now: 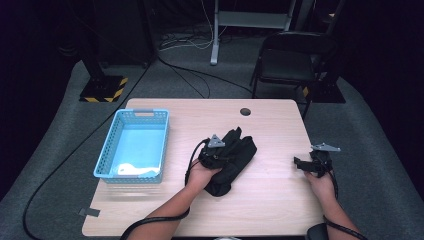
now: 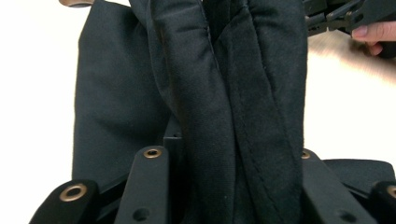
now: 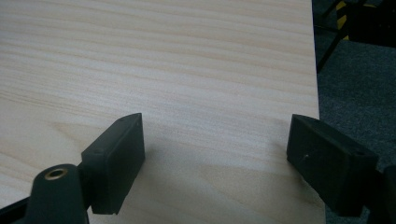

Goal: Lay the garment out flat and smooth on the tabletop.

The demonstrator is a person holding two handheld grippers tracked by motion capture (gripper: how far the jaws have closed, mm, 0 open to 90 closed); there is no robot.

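Note:
A black cloth [image 1: 241, 154] lies bunched in the middle of the wooden table [image 1: 270, 200]. My left gripper [image 1: 225, 151] rests on its left part, held by the person's left hand. In the left gripper view thick folds of the black cloth [image 2: 121, 102] stand between the two jaws and touch both, so the left gripper [image 2: 229, 156] is shut on the folds. My right gripper [image 1: 300, 163] hovers near the table's right edge, pointing left. Its jaws stand wide apart over bare wood in the right gripper view, so the right gripper [image 3: 217, 133] is open with nothing between its fingers.
A light blue basket [image 1: 107, 150] stands at the table's left with a white item [image 1: 135, 170] in its near end. A round cable hole [image 1: 245, 111] marks the far edge. A black chair [image 1: 287, 62] stands behind the table on the grey floor.

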